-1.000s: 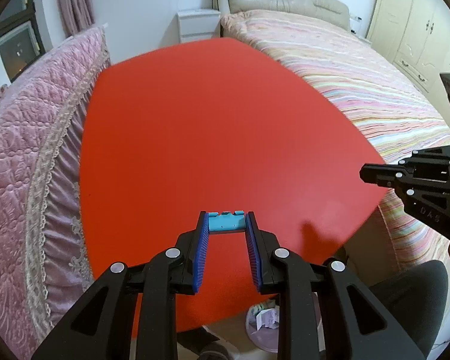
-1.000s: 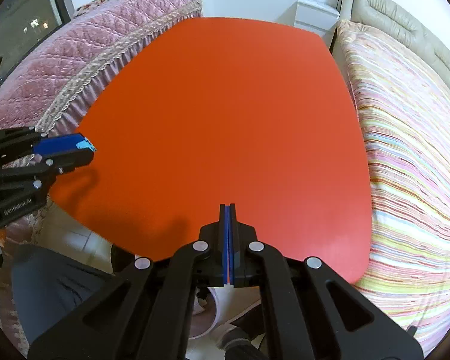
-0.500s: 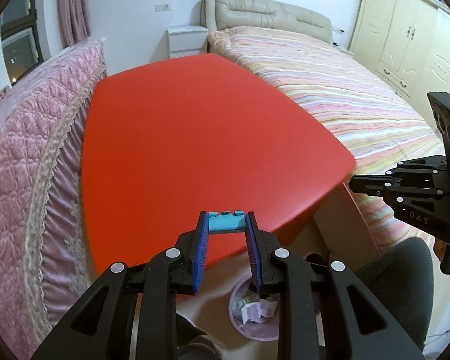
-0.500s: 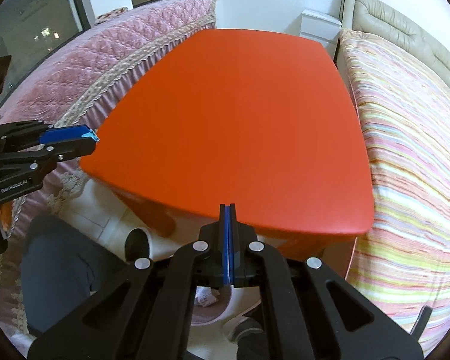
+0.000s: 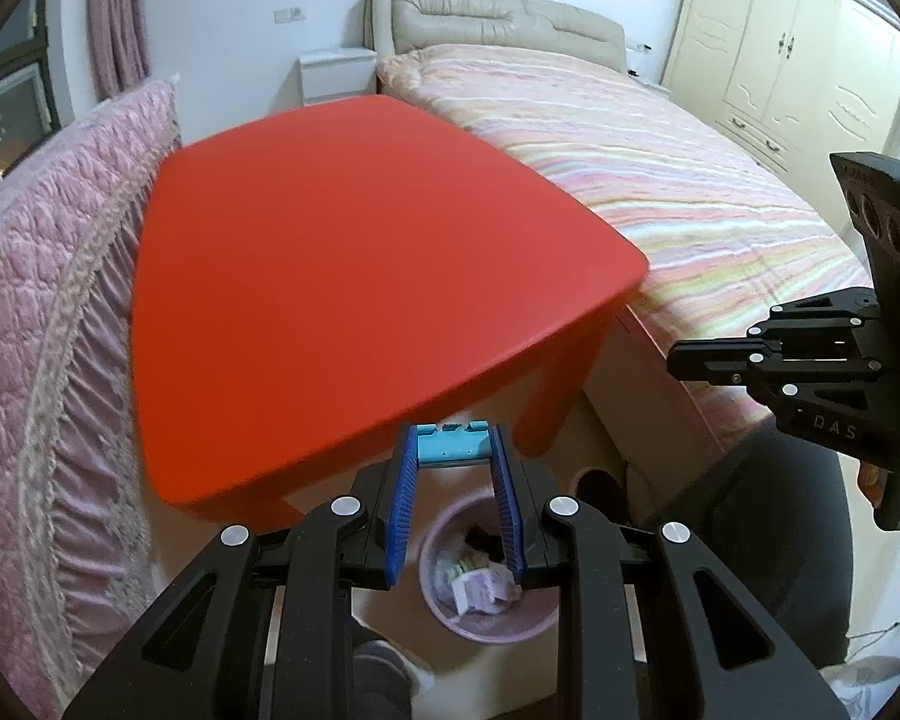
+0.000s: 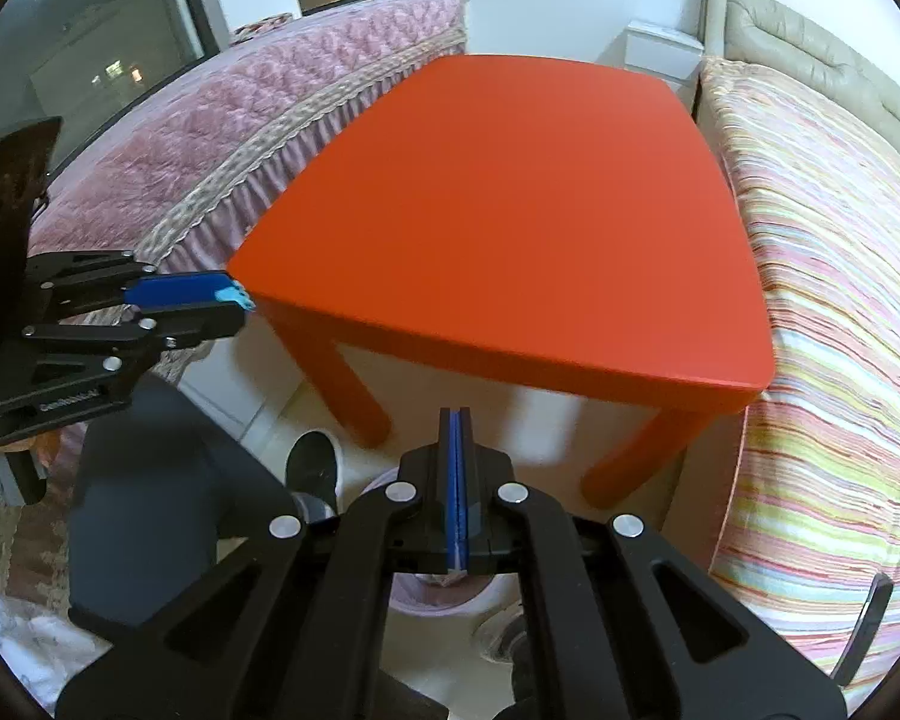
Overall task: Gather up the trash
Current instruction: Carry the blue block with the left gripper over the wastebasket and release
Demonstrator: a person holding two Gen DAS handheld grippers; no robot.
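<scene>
The trash [image 5: 477, 582] lies inside a round pink bin [image 5: 450, 615] on the floor, under the near edge of the red surface [image 5: 354, 276]. In the left wrist view it shows just below and between the blue pads of the left tool [image 5: 455, 450]. It looks like some crumpled white papers and small wrappers, with a darker piece behind them; more I cannot tell.

The left tool is spread a little, its pads standing apart. A light blue piece [image 5: 453, 441] sits across the gap at the tips, touching both pads, so the tool seems to pinch it. The trash itself is not between the pads; it is well below them.

The right tool [image 6: 456, 420] has its pads pressed together, with nothing between them. In its own view the bin is mostly hidden behind the tool body; only a part of its pink rim [image 6: 426, 600] shows.

The red surface stands between a pink quilted bed [image 5: 36, 312] and a striped bed [image 5: 660, 162]. A dark trouser leg [image 6: 150, 480] of the person is beside the bin.
</scene>
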